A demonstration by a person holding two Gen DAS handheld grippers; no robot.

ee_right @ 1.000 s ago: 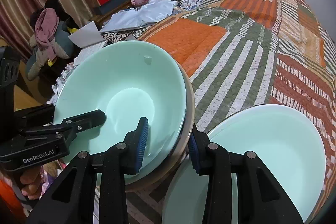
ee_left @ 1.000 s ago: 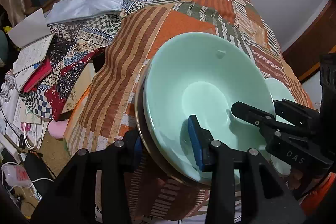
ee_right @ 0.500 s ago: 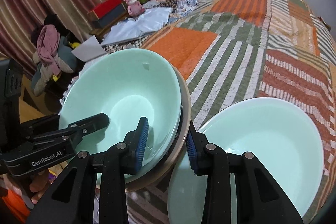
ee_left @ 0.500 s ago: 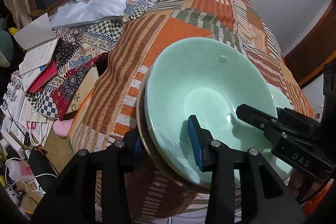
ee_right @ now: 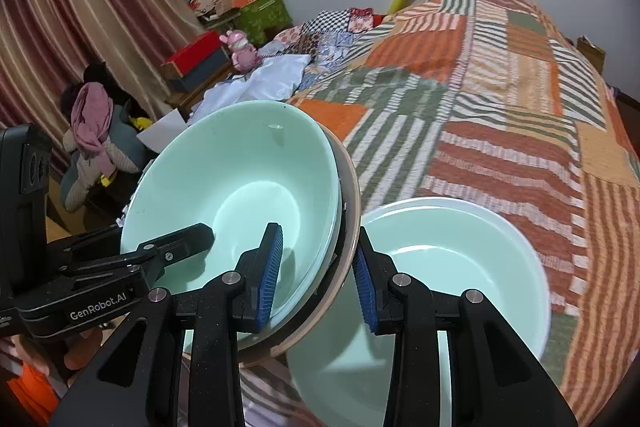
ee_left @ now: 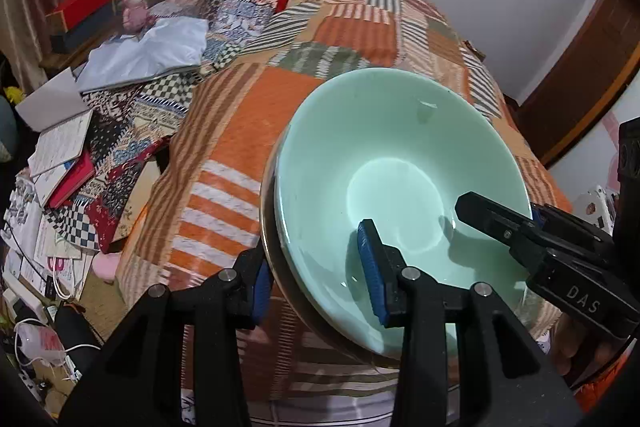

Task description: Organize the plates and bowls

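A stack of nested bowls, pale green [ee_left: 384,163] inside with a brown outer one, is held tilted above the patchwork bed. My left gripper [ee_left: 316,283] is shut on its near rim, one pad inside, one outside. My right gripper [ee_right: 316,269] is shut on the opposite rim of the same stack [ee_right: 248,179]. Each gripper shows in the other's view: the right one [ee_left: 520,227] and the left one [ee_right: 160,251]. A second pale green bowl [ee_right: 452,259] rests on the bed just right of the stack, below my right gripper.
The patchwork bedspread [ee_right: 500,99] stretches away to the wall. Left of the bed lie books and papers [ee_left: 60,151], a white cloth [ee_left: 148,51], a pink toy [ee_right: 242,49] and boxes. A wooden door frame [ee_left: 580,75] stands at the right.
Both grippers have lifted the bowl stack higher off the bed and tilted it. The second green bowl stays on the bed and now sits lower, beneath the stack's edge.
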